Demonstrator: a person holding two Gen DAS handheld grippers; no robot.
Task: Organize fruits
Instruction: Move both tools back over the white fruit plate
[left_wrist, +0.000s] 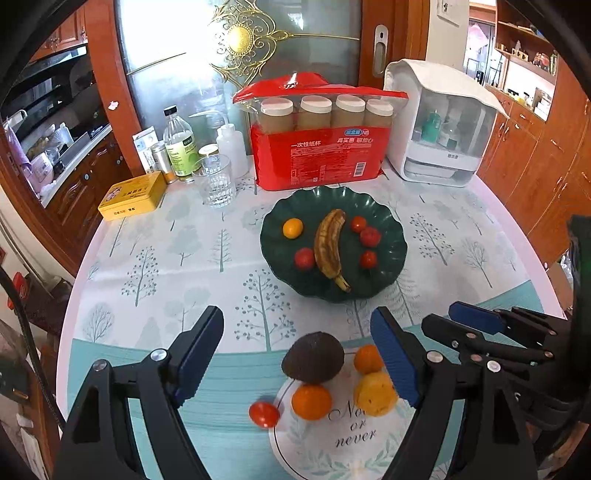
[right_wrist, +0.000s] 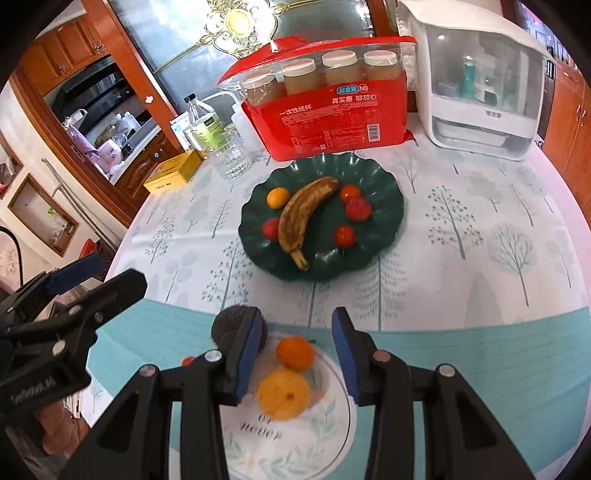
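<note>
- Left gripper (left_wrist: 295, 354) hangs spread over the white plate (left_wrist: 332, 454), a tomato (left_wrist: 263, 414) at its rim.
- Right gripper (right_wrist: 295, 354), spread, straddles an orange (right_wrist: 294, 353).
- Green plate (left_wrist: 391, 254) holds the banana (left_wrist: 328, 245) mid-table.

Tree-print table (left_wrist: 155, 258), green plate (left_wrist: 388, 258), white plate (left_wrist: 295, 443), tin (left_wrist: 132, 196)

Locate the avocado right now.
The avocado sits at the far-left rim of the white plate, near edge of the table, touching the orange. In the right wrist view the right gripper's left finger partly hides it.
</note>
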